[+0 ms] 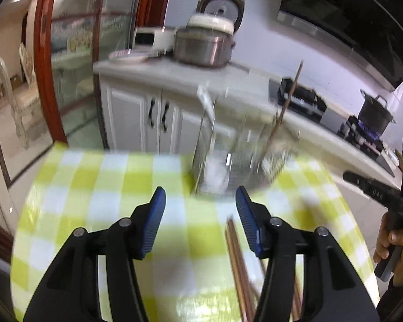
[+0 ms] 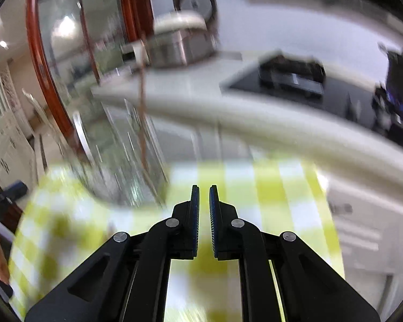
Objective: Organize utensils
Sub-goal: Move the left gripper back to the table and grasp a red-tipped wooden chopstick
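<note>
A wire utensil holder (image 1: 241, 155) stands at the far edge of the table, which has a green-and-white checked cloth (image 1: 94, 182). One brown chopstick (image 1: 287, 102) leans upright in the holder. More brown chopsticks (image 1: 236, 263) lie flat on the cloth, just inside the right finger of my left gripper (image 1: 200, 190). That gripper is open, with nothing between its blue pads. My right gripper (image 2: 204, 187) is shut on nothing, over the cloth (image 2: 268, 187) to the right of the blurred holder (image 2: 121, 161). It also shows at the right edge of the left wrist view (image 1: 373, 187), held by a hand (image 1: 389, 244).
Behind the table runs a white counter with a rice cooker (image 1: 207, 45), a stove and a black pot (image 1: 376, 112). White cabinet doors (image 1: 153, 115) sit below it. A red-framed glass door (image 1: 44, 67) is at the left. Both views are motion-blurred.
</note>
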